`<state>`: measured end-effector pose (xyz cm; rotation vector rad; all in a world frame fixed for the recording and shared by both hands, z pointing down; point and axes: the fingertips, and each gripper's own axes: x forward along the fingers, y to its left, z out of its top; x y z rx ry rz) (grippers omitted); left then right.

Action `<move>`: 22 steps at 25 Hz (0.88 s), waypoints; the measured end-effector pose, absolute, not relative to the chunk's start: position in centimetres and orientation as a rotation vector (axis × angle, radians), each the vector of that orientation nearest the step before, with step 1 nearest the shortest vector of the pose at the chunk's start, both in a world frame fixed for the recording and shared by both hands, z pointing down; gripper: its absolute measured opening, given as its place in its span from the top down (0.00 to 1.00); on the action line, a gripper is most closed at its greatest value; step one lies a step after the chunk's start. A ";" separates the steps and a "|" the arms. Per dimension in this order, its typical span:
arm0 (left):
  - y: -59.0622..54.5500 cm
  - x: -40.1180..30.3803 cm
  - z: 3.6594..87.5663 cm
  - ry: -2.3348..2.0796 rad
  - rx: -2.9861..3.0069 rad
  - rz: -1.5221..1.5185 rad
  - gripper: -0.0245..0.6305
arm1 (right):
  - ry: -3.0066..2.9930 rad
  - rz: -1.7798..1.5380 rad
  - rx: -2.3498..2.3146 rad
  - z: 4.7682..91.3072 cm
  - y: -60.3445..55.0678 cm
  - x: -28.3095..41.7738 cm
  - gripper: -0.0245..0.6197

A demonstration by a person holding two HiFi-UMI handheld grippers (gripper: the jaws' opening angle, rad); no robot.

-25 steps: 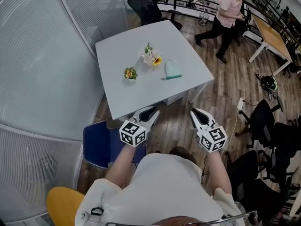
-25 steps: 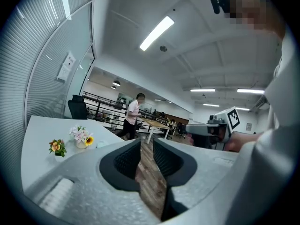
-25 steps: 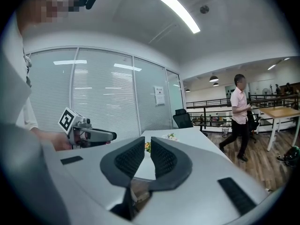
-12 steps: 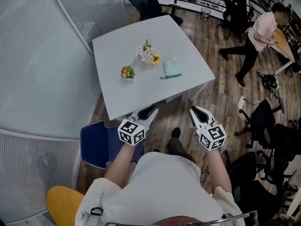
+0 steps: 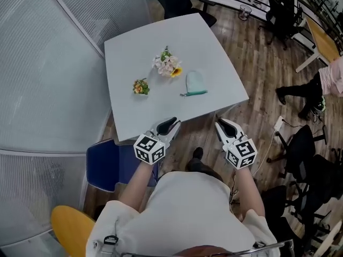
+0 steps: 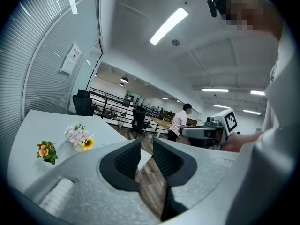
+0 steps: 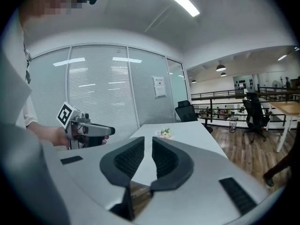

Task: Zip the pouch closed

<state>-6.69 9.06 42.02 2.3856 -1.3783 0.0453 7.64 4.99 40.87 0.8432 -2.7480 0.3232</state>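
Observation:
A pale teal pouch (image 5: 195, 82) lies flat on the white table (image 5: 134, 42), right of the flowers, with a darker strip along its near edge. Both grippers are held close to my body, short of the table's near edge and well away from the pouch. The left gripper (image 5: 169, 124) points at the table's front edge, its jaws almost together with nothing between them (image 6: 146, 146). The right gripper (image 5: 223, 124) hangs over the wooden floor beside the table corner, its jaws likewise close and empty (image 7: 148, 146).
A vase of pink and yellow flowers (image 5: 167, 64) and a small potted plant (image 5: 141, 86) stand on the table. A blue chair (image 5: 107, 165) and a yellow stool (image 5: 69, 224) sit at my left by the glass partition. Black office chairs (image 5: 311, 159) and a person's legs (image 5: 300, 92) are at the right.
The table has come a little nearer in the head view. The walking person has crossed to the right edge of view. Both grippers keep the same pose and stay empty.

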 end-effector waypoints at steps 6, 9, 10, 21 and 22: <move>4.0 -4.9 43.3 -1.438 2.332 0.074 0.84 | -2.764 0.344 0.734 42.2 -1.1 8.5 0.89; 2.0 -4.4 43.8 -1.470 2.300 0.081 0.84 | -2.772 0.365 0.685 43.0 -3.7 8.7 0.89; 1.5 -4.4 43.9 -1.478 2.292 0.084 0.84 | -2.774 0.372 0.669 43.3 -4.4 8.6 0.89; -2.3 -5.1 45.8 -1.512 2.223 0.128 0.84 | -2.762 0.444 0.575 46.5 -8.9 6.8 0.89; -2.7 -5.4 46.0 -1.511 2.221 0.130 0.84 | -2.757 0.451 0.575 46.7 -9.3 6.5 0.89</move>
